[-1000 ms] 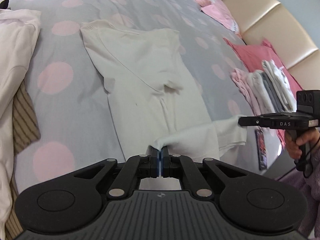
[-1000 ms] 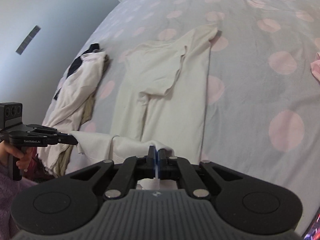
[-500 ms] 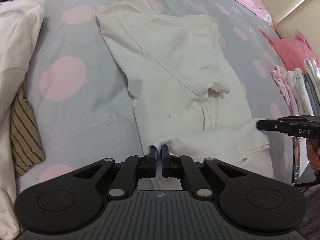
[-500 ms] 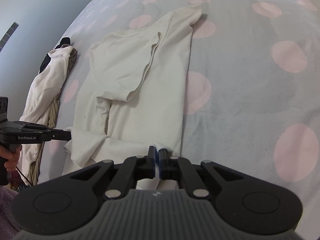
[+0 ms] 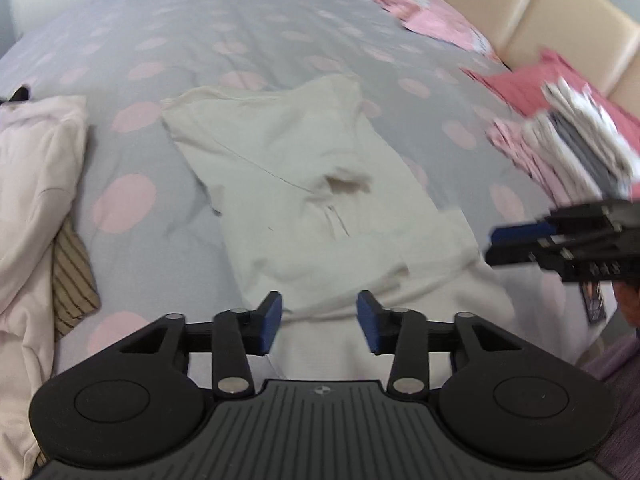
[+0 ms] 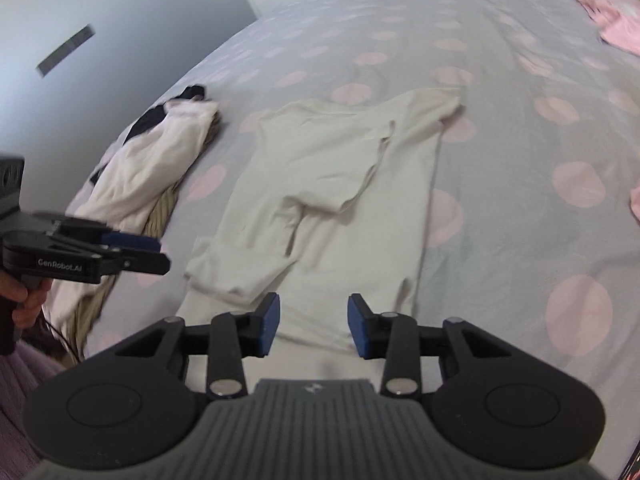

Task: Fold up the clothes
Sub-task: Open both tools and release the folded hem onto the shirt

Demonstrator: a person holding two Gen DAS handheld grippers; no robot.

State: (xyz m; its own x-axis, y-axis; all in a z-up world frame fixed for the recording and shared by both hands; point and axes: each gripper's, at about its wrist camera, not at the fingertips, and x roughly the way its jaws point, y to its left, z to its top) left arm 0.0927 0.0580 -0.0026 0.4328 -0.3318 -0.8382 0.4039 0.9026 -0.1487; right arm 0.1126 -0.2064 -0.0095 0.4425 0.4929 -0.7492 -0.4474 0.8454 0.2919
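A cream T-shirt (image 5: 304,184) (image 6: 340,184) lies on the grey bedspread with pink dots, its sleeves folded in and its near hem turned up over the body. My left gripper (image 5: 319,320) hovers just above the near hem, its jaws opening, nothing pressed between the blue pads. My right gripper (image 6: 313,322) stands the same way over the other near corner, jaws opening and free of the cloth. Each gripper also shows from the side in the other's view, the right gripper (image 5: 496,246) at the right edge and the left gripper (image 6: 158,254) at the left.
A heap of pale pink, striped and black clothes (image 5: 36,200) (image 6: 160,160) lies left of the shirt. A stack of folded garments (image 5: 568,148) rests on a red pillow by the beige headboard (image 5: 560,20). More pink clothing (image 6: 612,20) lies far right. A hand (image 6: 28,304) holds the left gripper's handle.
Both grippers were shut on the shirt's hem corners, carried them forward over the body, then let go. Their jaws now stand apart and both have drawn back toward the near edge.
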